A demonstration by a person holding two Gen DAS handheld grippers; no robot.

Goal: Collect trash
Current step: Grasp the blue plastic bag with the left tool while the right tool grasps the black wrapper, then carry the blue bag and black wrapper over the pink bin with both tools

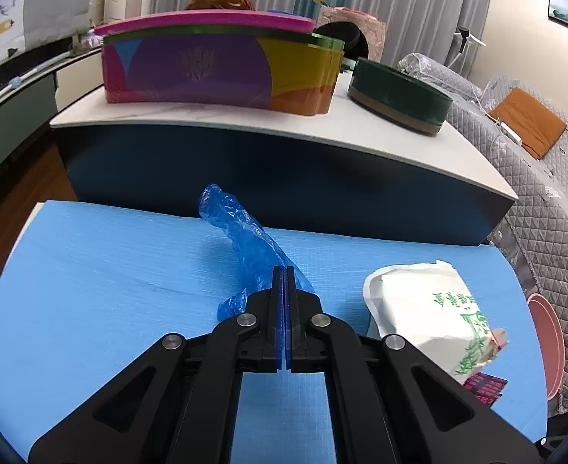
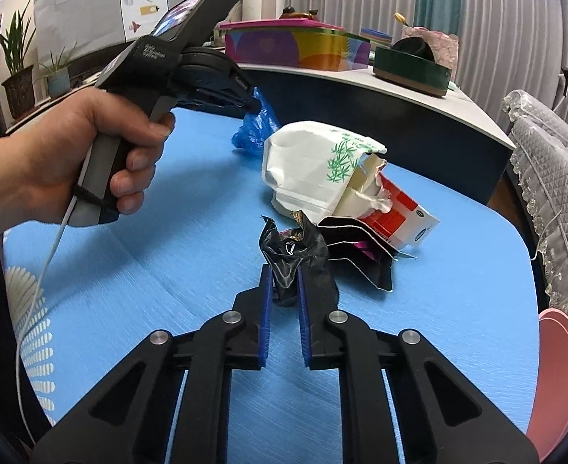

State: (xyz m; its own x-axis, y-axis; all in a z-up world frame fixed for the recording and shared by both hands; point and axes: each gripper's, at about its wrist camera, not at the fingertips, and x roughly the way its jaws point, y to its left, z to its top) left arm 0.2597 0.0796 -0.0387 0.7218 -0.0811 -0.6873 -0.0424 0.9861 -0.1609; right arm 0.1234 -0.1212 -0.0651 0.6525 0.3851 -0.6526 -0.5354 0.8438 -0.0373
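Gripping: left gripper (image 1: 284, 270) clamps blue plastic bag (image 1: 245, 239), beside white paper bag (image 1: 431, 309).
Pinching: right gripper (image 2: 284, 274) nips black wrapper (image 2: 291, 255), below white paper bag.

Two close wrist views, sharing blue mat (image 1: 90, 270)

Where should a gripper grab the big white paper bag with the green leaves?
Probably the torn open edge of the white paper bag, coming from the red carton's side. That rim is thin and flappy enough for two fingers; the puffy body looks too wide. Both grippers are busy now.
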